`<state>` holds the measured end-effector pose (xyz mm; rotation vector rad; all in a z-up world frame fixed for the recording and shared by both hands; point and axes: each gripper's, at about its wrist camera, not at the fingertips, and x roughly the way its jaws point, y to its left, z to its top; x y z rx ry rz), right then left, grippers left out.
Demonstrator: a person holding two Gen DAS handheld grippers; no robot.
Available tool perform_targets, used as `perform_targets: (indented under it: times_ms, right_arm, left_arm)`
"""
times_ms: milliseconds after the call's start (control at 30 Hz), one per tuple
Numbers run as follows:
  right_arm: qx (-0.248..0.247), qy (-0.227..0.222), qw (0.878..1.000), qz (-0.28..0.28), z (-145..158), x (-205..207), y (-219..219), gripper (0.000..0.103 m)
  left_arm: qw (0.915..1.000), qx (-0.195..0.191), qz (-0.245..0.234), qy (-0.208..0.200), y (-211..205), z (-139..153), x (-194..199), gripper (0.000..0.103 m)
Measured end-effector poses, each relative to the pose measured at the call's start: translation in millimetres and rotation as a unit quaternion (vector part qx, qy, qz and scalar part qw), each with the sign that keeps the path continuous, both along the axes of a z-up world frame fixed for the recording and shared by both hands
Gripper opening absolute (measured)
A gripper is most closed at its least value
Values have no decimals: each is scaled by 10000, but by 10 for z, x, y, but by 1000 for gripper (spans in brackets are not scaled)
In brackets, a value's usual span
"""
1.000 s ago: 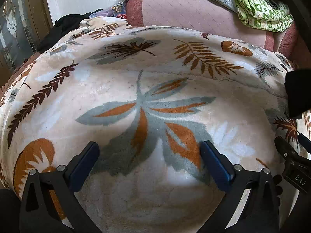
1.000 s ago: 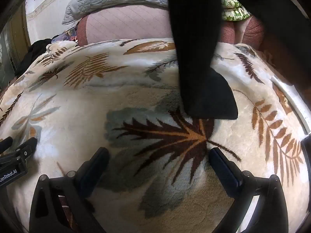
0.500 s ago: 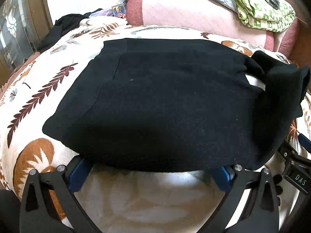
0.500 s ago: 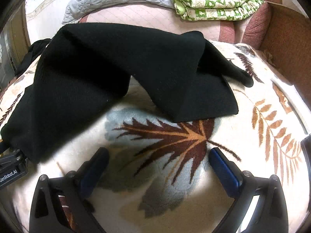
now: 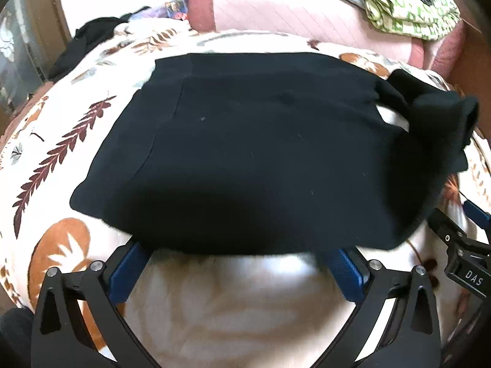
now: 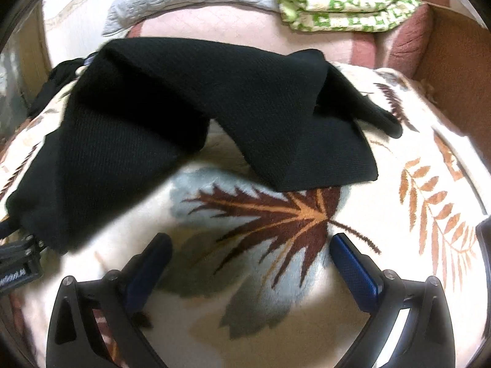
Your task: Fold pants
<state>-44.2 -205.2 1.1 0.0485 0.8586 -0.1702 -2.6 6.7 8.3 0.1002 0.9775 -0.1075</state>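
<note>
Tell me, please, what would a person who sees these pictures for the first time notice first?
First the black pants, spread wide over the middle of the leaf-patterned blanket, one leg bent and crumpled toward the right. Next the two open grippers, the left gripper at the pants' near edge, the right gripper over bare blanket. Behind lies a green-and-white folded quilt.

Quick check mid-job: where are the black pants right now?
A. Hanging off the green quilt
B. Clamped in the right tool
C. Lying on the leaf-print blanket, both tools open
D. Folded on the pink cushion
C: the black pants lie spread on the leaf-print blanket, with the left tool and right tool open and empty.
</note>
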Motion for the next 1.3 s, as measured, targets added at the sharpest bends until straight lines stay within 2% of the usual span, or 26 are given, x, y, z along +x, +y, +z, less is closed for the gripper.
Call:
perform_targets:
  times_ms: [100,200,267,400,467,500,633,800,1000,1300]
  right_arm:
    - [138,-25,9999,-6,99,-122,-4,103]
    - [470,-368,9982,84,296,-320,-32,103]
    - [473,-510,9975,79,400,-385,-53,103]
    - [370,-606,9975,-16,536,-426,-120,103]
    - [398,-593,9974,-77,587,-383,-167,103]
    - [439,-597,9972,-83,593,-382,-173,103]
    - [486,-651,9967,-52,631,-347,-177,103]
    - [325,-649,9974,1,619,-297,-126,103]
    - [283,-543,9981,-99,507,-209,-231,103]
    - [370,-472,9980,-184,387,-124,-337,103]
  left_arm:
    - [10000,-74,-45,-44,52,118,-89,103]
    - [9992,-167,-10,-353,131,296,-194,103]
    - [9992,-175,9,-373,171,398,-201,103]
    - [9974,-569,104,-419,287,525,-202,103]
    - [9984,-397,141,-373,289,557,-137,103]
    - [9974,-568,152,-414,312,562,-164,103]
    - [9980,-454,188,-396,340,515,-145,103]
    - [9976,-575,281,-268,419,463,-114,103]
    - [9980,-512,342,-128,472,386,-101,103]
    - [9944,-769,661,301,644,158,-84,103]
